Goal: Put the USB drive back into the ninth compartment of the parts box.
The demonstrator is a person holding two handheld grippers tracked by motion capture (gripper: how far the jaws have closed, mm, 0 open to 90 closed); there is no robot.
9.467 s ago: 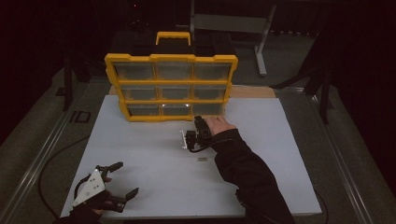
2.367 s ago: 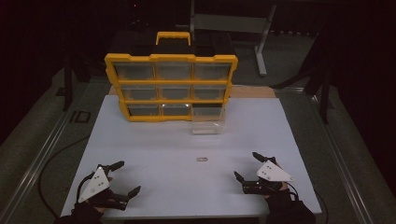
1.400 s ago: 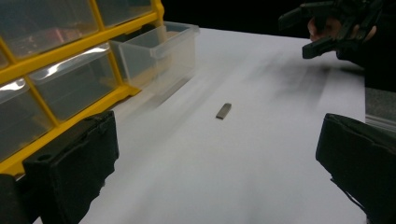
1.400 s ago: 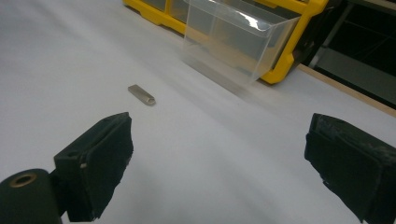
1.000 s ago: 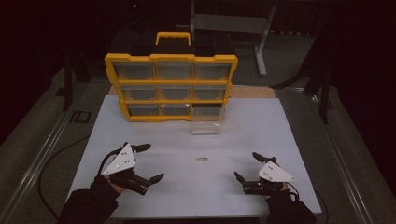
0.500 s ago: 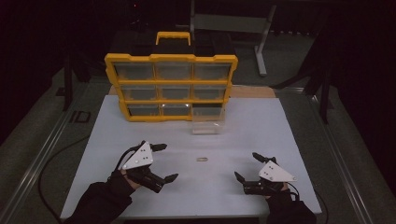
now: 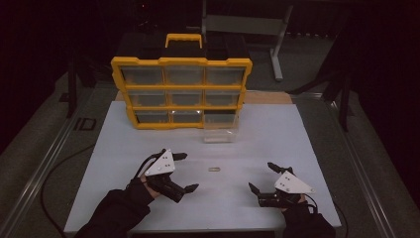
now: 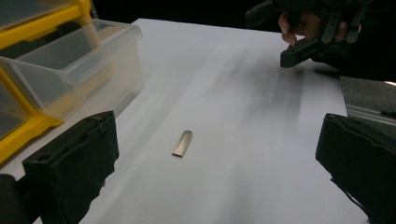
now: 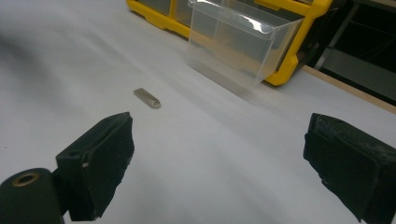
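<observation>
Nothing is picked up yet: the small metal piece (image 7: 214, 170) lies loose mid-tabletop, and a clear drawer (image 7: 220, 127) stands pulled out of the yellow organizer (image 7: 182, 92) at the far edge, apparently waiting for it. The left gripper (image 7: 184, 172) hangs spread just left of the piece, while the right gripper (image 7: 262, 177), also spread, rests near the near right corner. Bare tabletop (image 7: 277, 134) surrounds the piece, leaving free room between it and the drawer.

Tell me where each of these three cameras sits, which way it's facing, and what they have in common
High view: above the person's side, looking forward and down on the white table; both forearms, left gripper and right gripper show.
Left gripper view: rides that gripper, looking between its open jaws at the small metal piece; the other hand shows beyond.
Right gripper view: looks between its open jaws toward the clear drawer.
All three share the metal piece and drawer.
</observation>
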